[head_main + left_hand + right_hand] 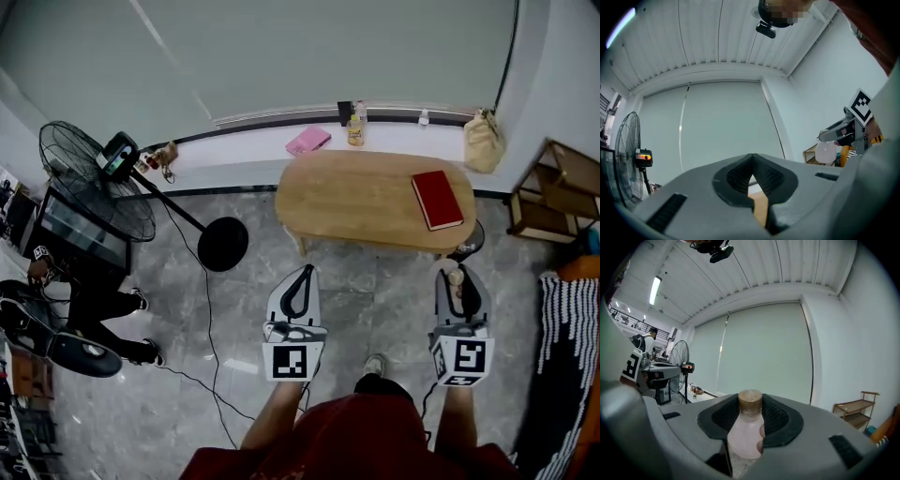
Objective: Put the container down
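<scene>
Though half-apart, right fingers (782, 420) on container (744, 436).

Soft, even light fills my views, and a ceiling lamp (655, 290) glows at ten o'clock. Edges bow strongly and corners fall black.
</scene>
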Demonstrator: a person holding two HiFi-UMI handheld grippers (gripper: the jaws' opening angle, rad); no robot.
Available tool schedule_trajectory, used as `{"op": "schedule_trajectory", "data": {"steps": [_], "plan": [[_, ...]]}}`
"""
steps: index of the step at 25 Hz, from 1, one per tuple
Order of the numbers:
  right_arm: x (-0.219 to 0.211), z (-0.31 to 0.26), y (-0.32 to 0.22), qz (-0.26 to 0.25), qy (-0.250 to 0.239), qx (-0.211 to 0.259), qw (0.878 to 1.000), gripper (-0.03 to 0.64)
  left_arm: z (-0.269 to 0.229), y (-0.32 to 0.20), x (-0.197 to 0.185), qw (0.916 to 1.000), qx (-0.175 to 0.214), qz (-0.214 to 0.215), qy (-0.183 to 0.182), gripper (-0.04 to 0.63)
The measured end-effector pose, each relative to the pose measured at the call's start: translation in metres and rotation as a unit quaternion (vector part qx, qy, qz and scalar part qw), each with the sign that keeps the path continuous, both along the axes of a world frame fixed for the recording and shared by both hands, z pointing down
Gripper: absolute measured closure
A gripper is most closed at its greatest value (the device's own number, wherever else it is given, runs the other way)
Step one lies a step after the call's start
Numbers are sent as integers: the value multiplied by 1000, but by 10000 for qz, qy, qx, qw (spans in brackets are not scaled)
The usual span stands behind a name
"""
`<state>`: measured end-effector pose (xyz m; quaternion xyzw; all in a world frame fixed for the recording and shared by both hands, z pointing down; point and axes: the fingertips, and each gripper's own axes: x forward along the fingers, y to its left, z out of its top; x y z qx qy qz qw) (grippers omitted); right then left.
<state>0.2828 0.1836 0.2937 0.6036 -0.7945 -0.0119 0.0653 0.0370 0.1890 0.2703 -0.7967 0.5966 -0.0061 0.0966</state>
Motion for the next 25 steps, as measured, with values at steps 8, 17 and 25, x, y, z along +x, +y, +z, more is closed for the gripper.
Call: {"op": "schedule_trajectory", "data": {"steps": [8,17,25], "plan": [[33,5,-52,-53,-70,-41,10000,474,0,-50,34,9999,62,-31,-89,591],[11,9,-102,-193,-24,-84,9998,474,14,-97,17,9999,-101,-112,25,591],[-46,9,-173,-241,144,-47,9996,474,19,-176,-28,9999,78,28,127,591]]}}
